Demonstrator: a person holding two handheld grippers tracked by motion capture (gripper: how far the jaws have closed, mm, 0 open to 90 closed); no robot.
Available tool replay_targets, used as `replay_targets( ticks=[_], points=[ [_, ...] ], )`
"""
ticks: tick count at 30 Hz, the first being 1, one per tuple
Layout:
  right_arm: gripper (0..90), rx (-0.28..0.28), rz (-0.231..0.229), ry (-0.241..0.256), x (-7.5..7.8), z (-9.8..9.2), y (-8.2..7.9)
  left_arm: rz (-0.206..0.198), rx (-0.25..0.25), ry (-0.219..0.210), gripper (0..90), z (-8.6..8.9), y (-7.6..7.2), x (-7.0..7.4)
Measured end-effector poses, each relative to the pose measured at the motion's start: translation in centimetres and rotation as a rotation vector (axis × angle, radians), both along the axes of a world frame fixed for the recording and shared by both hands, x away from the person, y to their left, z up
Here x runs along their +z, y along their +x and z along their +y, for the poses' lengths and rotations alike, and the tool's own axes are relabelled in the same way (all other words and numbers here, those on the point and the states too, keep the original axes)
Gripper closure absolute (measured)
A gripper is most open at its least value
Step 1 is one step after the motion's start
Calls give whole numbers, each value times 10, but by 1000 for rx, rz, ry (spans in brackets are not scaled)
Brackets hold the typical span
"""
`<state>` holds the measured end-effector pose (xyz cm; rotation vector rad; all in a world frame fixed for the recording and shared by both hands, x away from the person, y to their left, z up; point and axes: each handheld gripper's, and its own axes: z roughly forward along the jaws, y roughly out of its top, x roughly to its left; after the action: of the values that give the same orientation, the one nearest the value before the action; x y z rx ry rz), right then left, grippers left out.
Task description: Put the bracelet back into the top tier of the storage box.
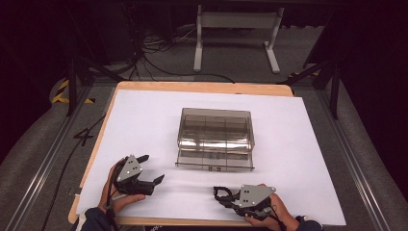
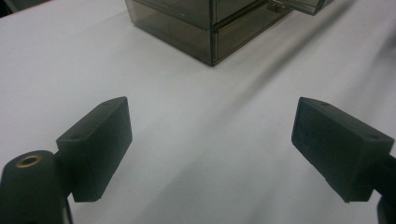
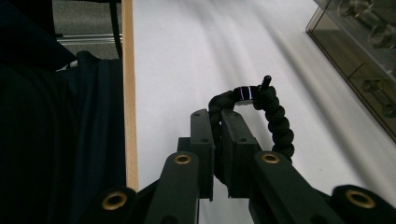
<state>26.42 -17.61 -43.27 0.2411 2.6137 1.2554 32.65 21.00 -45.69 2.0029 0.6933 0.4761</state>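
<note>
- A black braided cord bracelet (image 3: 273,116) is pinched between the closed jaws of the right gripper (image 3: 218,154); seen along the jaws, one strand passes down between the pads while the loop and its clasp stand up past the fingertips.
- In the high view the right gripper (image 1: 222,194) is held low over the white sheet (image 1: 144,125), near the table's front edge, with the bracelet (image 1: 220,193) projecting at its tip towards the left.
- The left gripper (image 1: 149,168) is held near the front left of the sheet, jaws spread wide; nothing is seen between its pads (image 2: 100,144).
- A smoky transparent drawer box (image 1: 215,137) stands mid-sheet, beyond both grippers and well apart from the bracelet. Its lower drawer is seen pulled partly forward.
- The two grippers are kept apart, bare sheet between them.
</note>
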Motion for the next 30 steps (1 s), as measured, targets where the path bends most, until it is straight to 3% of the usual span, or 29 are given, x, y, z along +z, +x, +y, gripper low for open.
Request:
replay_targets(
  ticks=[9, 11, 22, 30],
  points=[
    [843, 20, -35, 31, 16, -3, -5, 3, 0, -6, 131, 1, 0, 0],
    [843, 26, -28, 50, 23, -5, -4, 4, -2, -8, 130, 1, 1, 0],
    [843, 52, -87, 73, 52, -8, -11, 9, 4, -9, 128, 1, 1, 0],
    [844, 32, -114, 79, 70, -9, -7, 9, 4, -10, 121, 1, 1, 0]
  ],
)
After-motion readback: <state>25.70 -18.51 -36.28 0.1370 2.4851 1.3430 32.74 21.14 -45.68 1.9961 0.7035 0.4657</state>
